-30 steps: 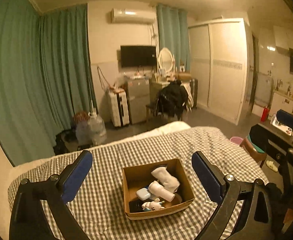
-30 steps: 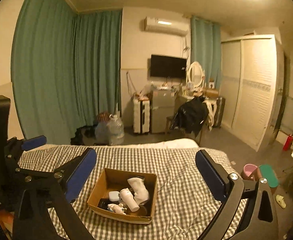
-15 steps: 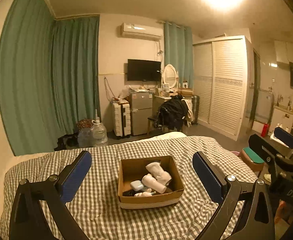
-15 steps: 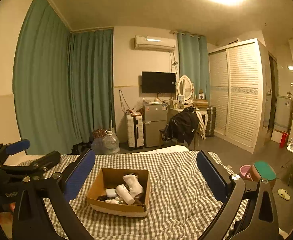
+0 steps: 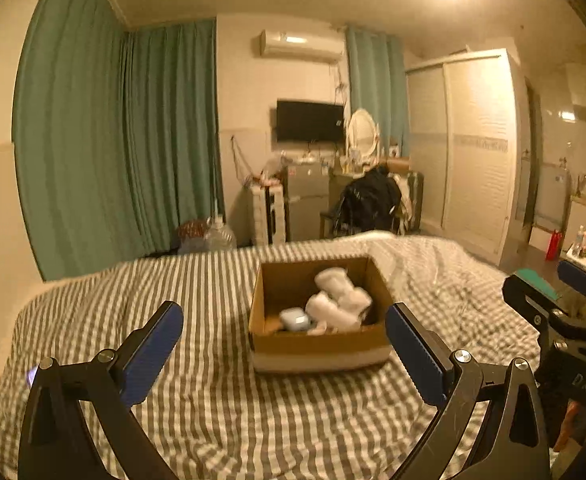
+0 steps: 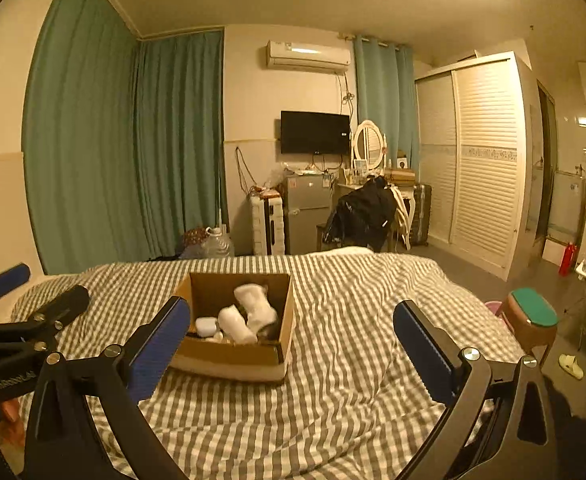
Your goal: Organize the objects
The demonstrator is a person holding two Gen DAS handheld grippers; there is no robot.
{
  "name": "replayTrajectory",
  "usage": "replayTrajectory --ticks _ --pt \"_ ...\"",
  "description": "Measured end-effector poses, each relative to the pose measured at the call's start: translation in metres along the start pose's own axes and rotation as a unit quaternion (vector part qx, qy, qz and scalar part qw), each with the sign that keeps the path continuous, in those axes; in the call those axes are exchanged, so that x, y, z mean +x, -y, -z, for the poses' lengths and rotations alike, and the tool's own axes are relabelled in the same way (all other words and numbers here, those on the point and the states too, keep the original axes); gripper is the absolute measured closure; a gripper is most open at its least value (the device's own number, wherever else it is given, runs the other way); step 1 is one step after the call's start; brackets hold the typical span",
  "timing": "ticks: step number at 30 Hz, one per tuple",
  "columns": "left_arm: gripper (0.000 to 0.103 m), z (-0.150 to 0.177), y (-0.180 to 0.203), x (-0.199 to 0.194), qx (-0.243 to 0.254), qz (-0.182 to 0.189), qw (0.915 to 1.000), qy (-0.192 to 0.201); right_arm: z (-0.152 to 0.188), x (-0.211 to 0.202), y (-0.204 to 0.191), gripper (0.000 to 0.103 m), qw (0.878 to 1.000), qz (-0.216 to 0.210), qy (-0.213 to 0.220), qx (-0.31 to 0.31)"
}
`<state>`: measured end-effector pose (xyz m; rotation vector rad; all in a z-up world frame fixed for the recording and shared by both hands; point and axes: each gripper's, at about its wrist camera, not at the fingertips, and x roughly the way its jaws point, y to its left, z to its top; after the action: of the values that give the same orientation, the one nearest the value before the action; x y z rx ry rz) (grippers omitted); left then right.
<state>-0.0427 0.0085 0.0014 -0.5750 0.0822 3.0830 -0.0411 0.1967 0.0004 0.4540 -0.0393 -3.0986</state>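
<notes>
Cardboard box [image 5: 319,346] [image 6: 233,354] sits open on the gray-checked bed cover [image 5: 221,408] [image 6: 353,380], about mid-width of the bed, nearer the foot edge than the gripper side. Inside: rolled white items [image 5: 339,300] [image 6: 251,312], one leaning on the other, plus a small pale rounded case [image 5: 294,319] [image 6: 206,326] at the box's near-left corner. Other bits in the bottom too blurred to name.

Left gripper [image 5: 284,338]: jaws spread wide, blue pads [image 5: 149,360] apart on both sides of the box in its own view, nothing between them, held above the cover and short of the box. Left view is motion-smeared. From the right view the left gripper [image 6: 13,300] shows at the bed's left edge, empty.

Right gripper [image 6: 291,338]: jaws also wide apart, nothing held, blue pads [image 6: 423,350] clear of the box; its left pad overlaps the box's near-left corner in the picture, contact cannot be told. In the left view the right gripper [image 5: 549,288] is off the bed's right edge, well apart from the box.

Background: green curtains [image 6: 125,152], wall TV [image 6: 315,132], small fridge [image 6: 307,212], white wardrobe [image 6: 481,160], green-topped stool [image 6: 533,314] beside the bed's right edge.
</notes>
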Motion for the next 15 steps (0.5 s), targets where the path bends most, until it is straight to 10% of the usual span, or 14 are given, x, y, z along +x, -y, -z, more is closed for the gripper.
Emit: replayTrajectory --ticks 15 --pt "0.0 0.061 0.002 0.023 -0.007 -0.002 0.9996 -0.027 0.058 0.027 -0.019 0.001 0.999 0.015 -0.031 -0.023"
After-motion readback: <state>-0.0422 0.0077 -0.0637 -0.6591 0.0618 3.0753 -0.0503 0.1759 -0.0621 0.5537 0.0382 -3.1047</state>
